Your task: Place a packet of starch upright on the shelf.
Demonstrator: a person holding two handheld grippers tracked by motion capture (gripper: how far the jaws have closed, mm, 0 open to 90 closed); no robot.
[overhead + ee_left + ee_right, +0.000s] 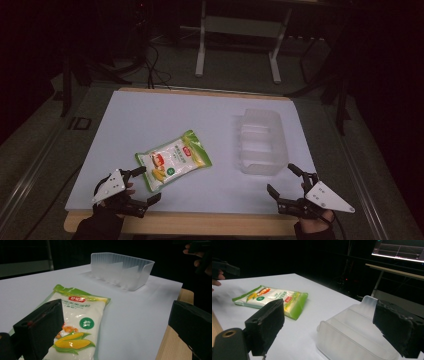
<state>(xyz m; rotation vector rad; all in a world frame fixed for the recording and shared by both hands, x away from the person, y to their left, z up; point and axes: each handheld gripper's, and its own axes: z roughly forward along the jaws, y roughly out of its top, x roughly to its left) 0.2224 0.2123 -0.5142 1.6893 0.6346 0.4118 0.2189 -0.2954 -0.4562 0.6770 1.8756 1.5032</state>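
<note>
A white and green packet printed with corn lies flat on the white table sheet, left of centre; it also shows as the corn packet and the corn packet. My left gripper stands open at the packet's near corner, jaws wide with nothing between them. A clear plastic bin with inner dividers stands to the right, seen too as the bin and the bin. Just in front of the bin's near end, my right gripper is open and empty.
The wooden table edge runs along the front. Behind the table stand a white frame stand and cables on the dark floor. A lit monitor sits at the far right in the right gripper view.
</note>
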